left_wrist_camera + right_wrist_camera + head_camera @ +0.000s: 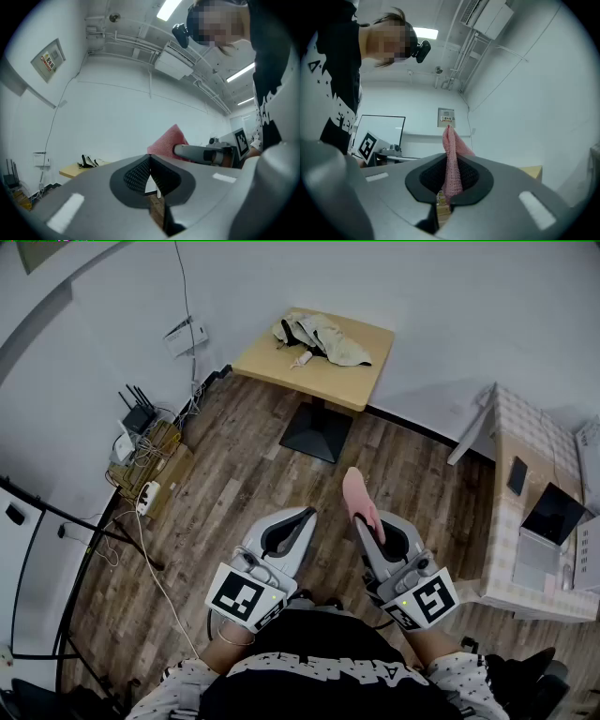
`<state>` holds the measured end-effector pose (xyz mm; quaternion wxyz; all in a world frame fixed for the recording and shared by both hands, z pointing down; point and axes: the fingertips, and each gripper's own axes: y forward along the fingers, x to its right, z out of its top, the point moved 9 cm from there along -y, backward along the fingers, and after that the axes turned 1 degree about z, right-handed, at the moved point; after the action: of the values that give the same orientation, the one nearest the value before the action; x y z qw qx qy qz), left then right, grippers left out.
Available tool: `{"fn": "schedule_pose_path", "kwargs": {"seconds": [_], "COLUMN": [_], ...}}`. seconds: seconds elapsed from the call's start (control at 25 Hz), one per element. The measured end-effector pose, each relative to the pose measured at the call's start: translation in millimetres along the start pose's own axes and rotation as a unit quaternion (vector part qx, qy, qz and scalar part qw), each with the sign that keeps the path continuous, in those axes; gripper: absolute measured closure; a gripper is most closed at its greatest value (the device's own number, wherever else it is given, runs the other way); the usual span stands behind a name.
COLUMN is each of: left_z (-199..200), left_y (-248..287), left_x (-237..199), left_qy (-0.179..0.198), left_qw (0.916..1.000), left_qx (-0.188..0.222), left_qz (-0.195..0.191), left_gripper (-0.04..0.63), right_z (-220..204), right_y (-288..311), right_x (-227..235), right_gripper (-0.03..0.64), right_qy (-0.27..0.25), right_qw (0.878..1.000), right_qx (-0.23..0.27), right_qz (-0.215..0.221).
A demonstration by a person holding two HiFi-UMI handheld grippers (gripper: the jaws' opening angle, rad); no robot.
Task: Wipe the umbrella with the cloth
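Observation:
A folded beige umbrella (323,338) lies on the small wooden table (272,362) far ahead of me; in the left gripper view it shows dark and small (88,162) on the table's edge (70,170). My right gripper (363,521) is shut on a pink cloth (360,500), which sticks up out of its jaws (451,161). My left gripper (302,517) is shut with nothing in it (150,158). Both are held side by side close to my body, over the floor and well short of the table. The cloth (168,142) and the right gripper (206,153) also show in the left gripper view.
The table stands on a black pedestal base (317,433) on a wood floor. Routers, cables and a cardboard box (150,463) sit along the left wall. At the right is a desk (525,442) with a laptop (553,517) and a phone (517,474).

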<state>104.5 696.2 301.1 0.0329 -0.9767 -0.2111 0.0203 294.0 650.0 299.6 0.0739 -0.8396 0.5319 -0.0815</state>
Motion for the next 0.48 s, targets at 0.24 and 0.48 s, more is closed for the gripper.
{"fn": "schedule_pose_path", "kwargs": {"seconds": [0.24,0.48], "left_z": [0,-5], "left_y": [4,16], "left_x": [-1,4], "left_qy": [-0.002,-0.009], "left_qw": [1.0,0.9999], "left_qx": [-0.004,-0.012], "left_qz": [-0.001,0.005], "left_gripper": [0.601,0.601], "right_z": [-3,0], "right_y": [1,-4], "right_x": [7,17], "right_gripper": [0.586,0.586], "right_qy": [0.019,0.001], "right_qw": [1.0,1.0], "right_qx": [0.002,-0.005], "right_qz": [-0.005,0.012]}}
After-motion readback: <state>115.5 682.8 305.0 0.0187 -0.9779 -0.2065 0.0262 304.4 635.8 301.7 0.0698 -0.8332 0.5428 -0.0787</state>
